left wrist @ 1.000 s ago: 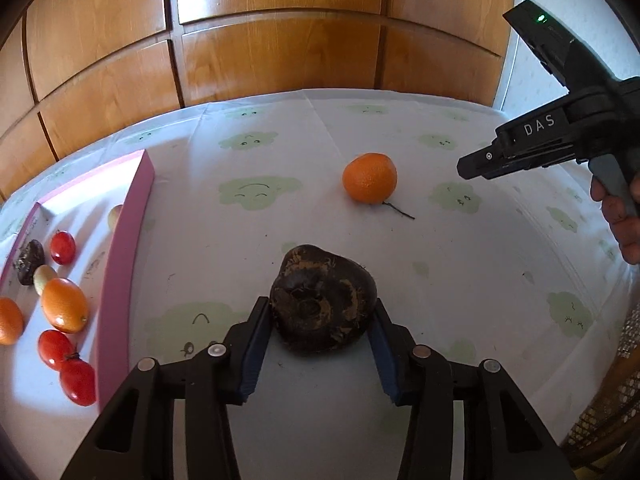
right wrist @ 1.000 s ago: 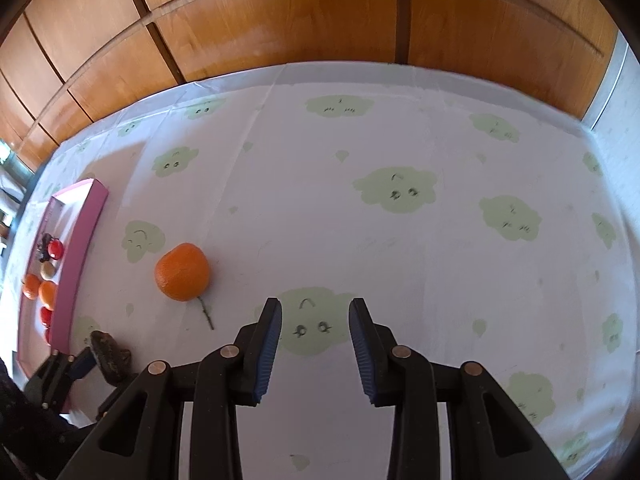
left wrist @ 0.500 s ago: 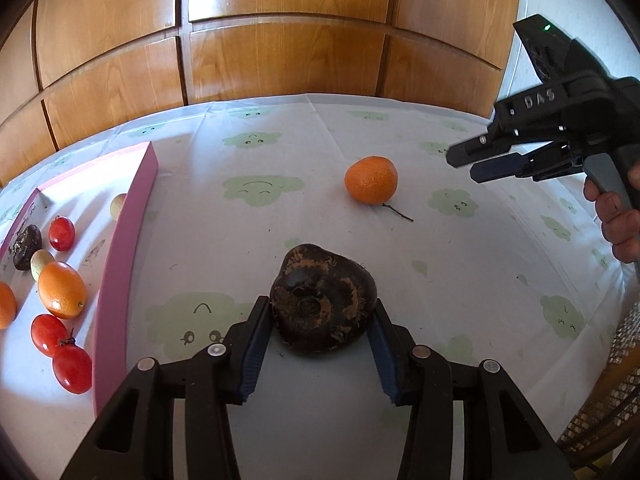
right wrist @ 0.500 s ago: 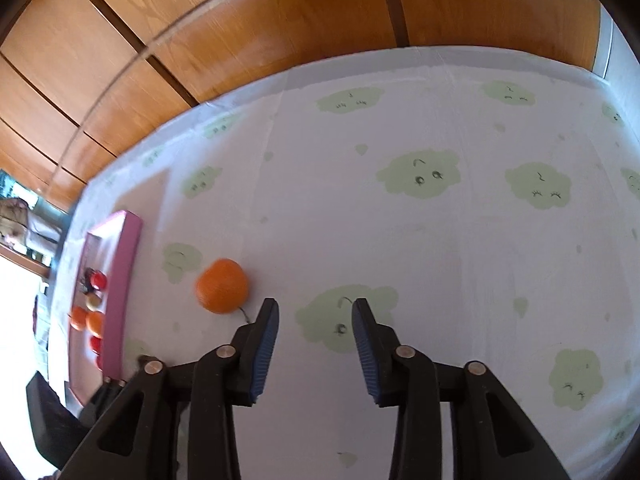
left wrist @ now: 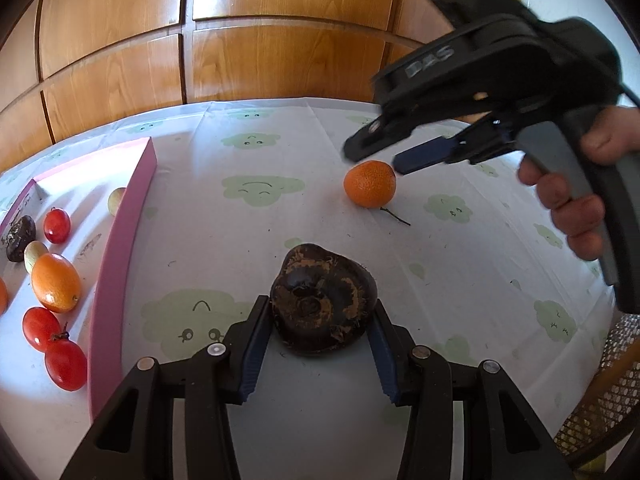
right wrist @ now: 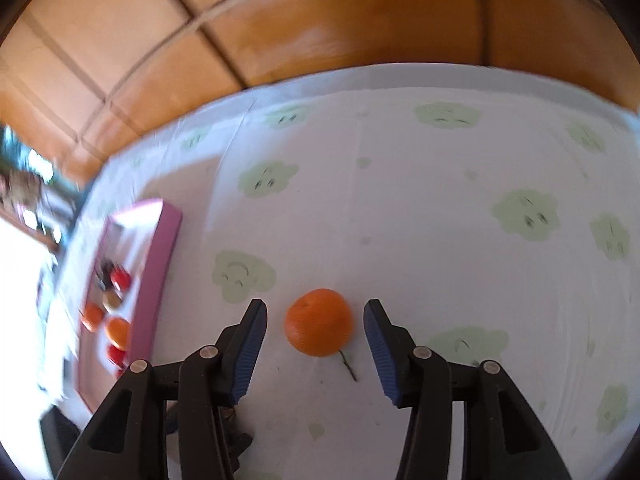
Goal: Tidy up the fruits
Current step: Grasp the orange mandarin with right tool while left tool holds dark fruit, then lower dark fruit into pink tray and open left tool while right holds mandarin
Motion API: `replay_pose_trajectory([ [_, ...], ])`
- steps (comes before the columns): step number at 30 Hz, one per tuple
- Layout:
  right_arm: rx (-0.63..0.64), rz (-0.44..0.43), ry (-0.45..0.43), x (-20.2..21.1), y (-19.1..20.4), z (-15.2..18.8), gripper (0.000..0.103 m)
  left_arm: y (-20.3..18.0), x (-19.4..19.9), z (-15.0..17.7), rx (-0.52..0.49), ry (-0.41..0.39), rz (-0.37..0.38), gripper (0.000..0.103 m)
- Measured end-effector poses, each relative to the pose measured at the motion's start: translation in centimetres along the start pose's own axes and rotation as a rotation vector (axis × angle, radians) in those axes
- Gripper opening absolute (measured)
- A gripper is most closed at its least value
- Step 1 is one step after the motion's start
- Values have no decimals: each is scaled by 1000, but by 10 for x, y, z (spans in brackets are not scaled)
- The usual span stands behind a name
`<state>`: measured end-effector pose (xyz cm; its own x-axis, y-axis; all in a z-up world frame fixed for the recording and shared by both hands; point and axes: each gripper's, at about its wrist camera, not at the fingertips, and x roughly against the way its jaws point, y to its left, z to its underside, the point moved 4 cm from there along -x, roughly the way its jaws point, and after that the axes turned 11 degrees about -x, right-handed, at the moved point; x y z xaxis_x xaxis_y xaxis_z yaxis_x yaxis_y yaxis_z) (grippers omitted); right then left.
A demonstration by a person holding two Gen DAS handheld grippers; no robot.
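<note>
Meanwhile, the left gripper clamps a dark fruit (tray-bound, likely) while the right gripper straddles the orange, jaws apart.

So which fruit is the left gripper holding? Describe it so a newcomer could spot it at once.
Start at the pink tray on the cloud-print tablecloth; to its right, the left gripper clamps a dark fruit. Unlike the smooth mandarin beyond, it is brown-black, lumpy and rough-skinned.
</note>
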<state>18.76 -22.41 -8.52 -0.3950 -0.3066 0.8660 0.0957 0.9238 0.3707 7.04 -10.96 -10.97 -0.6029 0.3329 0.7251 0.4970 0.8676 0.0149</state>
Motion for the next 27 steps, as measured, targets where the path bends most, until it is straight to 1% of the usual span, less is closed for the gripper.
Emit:
replay_pose_trajectory([
  [2, 55, 47, 20, -9, 6, 2, 51, 0, 0, 0, -3, 0, 0, 48],
  [3, 91, 94, 34, -14, 7, 5, 41, 0, 0, 0, -3, 1, 0, 48],
  [4, 109, 124, 54, -18, 7, 7, 41, 0, 0, 0, -3, 1, 1, 48],
  [5, 130, 132, 52, -18, 7, 10, 41, 0, 0, 0, -5, 0, 0, 48],
  [6, 146, 143, 38, -15, 6, 11, 40, 0, 0, 0, -8, 1, -2, 48],
  [7, 158, 174, 24, -11, 4, 11, 40, -1, 0, 0, -16, 3, -7, 48],
  [8, 166, 200, 9, -7, -1, 12, 40, -2, -1, -1, -21, 4, -10, 48],
  [9, 163, 205, 2, -1, -8, 14, 40, -2, -1, 0, -24, 5, -13, 48],
  [12, 173, 251, 0, 6, -30, 22, 40, -5, -2, -1, -38, 11, -32, 48],
  [14, 136, 202, -6, 10, -42, 22, 40, -6, -2, -2, -48, 19, -41, 48],
  [17, 89, 185, -16, 9, -51, 16, 40, -7, -2, -3, -59, 36, -52, 48],
  [23, 99, 182, -16, 7, -49, 14, 40, -10, -2, -5, -72, 58, -73, 48],
  [27, 122, 200, -20, 4, -44, 15, 40, -12, -2, -5, -85, 69, -75, 48],
])
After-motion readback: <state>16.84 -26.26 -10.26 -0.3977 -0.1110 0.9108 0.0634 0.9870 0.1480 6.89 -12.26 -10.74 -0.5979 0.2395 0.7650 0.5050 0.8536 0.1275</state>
